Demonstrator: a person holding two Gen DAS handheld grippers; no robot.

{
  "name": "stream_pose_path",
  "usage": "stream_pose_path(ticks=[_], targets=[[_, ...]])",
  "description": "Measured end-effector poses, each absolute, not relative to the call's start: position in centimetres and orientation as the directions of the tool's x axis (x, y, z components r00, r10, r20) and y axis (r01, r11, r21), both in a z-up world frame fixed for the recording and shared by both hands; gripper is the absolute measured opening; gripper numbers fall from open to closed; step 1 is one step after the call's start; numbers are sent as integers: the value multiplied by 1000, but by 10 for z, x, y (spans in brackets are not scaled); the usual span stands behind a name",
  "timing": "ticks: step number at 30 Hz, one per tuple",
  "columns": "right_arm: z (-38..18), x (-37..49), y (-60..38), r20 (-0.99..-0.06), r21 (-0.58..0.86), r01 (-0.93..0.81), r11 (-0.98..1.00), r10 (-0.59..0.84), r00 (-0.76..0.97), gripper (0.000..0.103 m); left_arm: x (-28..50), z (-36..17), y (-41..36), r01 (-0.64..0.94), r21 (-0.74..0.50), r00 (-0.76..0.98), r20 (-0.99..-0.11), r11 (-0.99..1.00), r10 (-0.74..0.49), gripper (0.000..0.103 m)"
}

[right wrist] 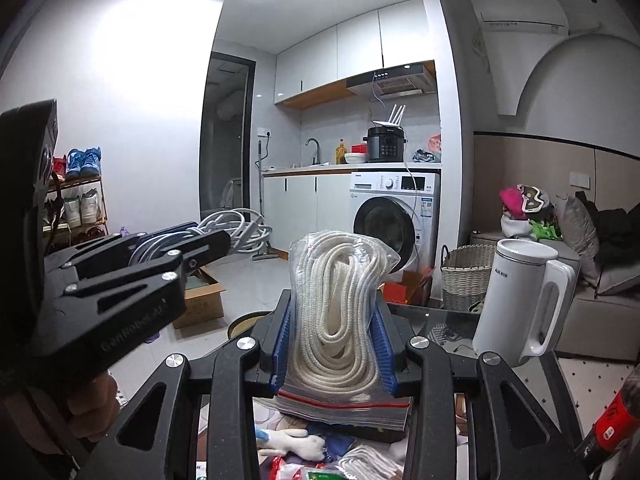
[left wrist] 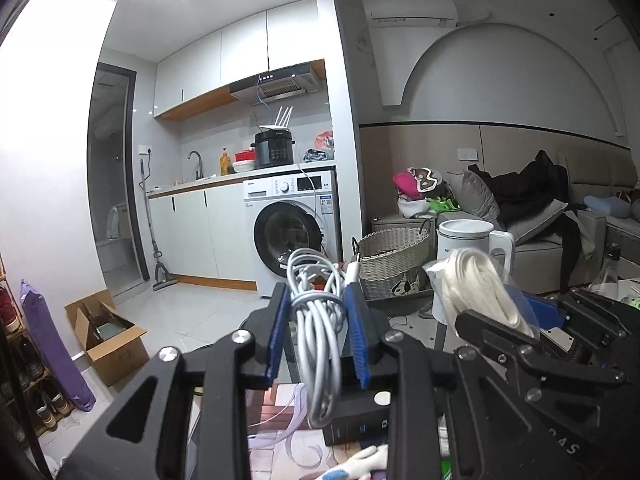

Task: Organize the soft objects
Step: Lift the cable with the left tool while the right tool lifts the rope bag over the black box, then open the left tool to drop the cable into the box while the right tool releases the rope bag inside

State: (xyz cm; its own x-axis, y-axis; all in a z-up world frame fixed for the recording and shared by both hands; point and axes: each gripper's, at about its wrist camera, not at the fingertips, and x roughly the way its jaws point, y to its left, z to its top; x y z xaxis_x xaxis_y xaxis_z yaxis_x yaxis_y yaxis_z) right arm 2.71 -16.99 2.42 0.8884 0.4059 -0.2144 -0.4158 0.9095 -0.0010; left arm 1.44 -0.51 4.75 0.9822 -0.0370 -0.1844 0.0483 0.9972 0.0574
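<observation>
Over on the far left, a shoe rack (right wrist: 78, 196) stands against the white wall with blue and white sneakers on it, and an open cardboard box (left wrist: 110, 334) sits on the tiled floor beside a purple bag (left wrist: 52, 340). Moving in, here is the left gripper (left wrist: 318, 320), blue pads clamped on both sides of a coiled grey cable bundle (left wrist: 320, 320). The bundle stands upright between the pads, loops spilling out above and below them, held up off the cluttered table.

From the right wrist view the same left gripper (right wrist: 182, 236) juts in from the left with the grey cable bundle (right wrist: 236, 230) poking out of its tip. Behind it all, the washing machine (left wrist: 294, 226) sits under the kitchen counter with a black cooker (left wrist: 274, 148) on top.

Centre stage now: the right gripper (right wrist: 334, 344) is squeezing a clear zip bag of white rope (right wrist: 336, 320), pads pressing the plastic from either side, and the red zip strip lies at the bottom, resting on a stack of flat zip bags (right wrist: 348, 410). The rope coil rises tall above the pads.

Further right, a wicker basket (right wrist: 466, 276) stands on the floor, then a white kettle (right wrist: 520, 300) on the glass table edge (right wrist: 440, 320). Far right, a grey sofa (right wrist: 592, 308) carries dark clothing and a pillow.
</observation>
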Motion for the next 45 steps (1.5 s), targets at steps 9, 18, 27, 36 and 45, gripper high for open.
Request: stream_pose_path(ticks=[9,18,27,36,45], targets=[[28,65,-169,-218,39,-410,911,408,886,36,73,46,-5,44,-2,975,-218,999,-43,26],[28,115,-164,-232,68,-384,921,389,892,36,117,36,-11,14,-46,968,-249,999,-25,26],[9,154,-162,-343,121,-365,923,384,857,36,152,16,-16,-1,-82,942,-334,997,-26,26],[-19,189,-170,-507,174,-303,937,349,788,36,180,-13,-20,-29,-107,867,-498,994,-29,26],[-63,215,-178,-650,203,-266,942,333,683,36,205,-47,-33,-35,-90,760,-649,995,-31,26]])
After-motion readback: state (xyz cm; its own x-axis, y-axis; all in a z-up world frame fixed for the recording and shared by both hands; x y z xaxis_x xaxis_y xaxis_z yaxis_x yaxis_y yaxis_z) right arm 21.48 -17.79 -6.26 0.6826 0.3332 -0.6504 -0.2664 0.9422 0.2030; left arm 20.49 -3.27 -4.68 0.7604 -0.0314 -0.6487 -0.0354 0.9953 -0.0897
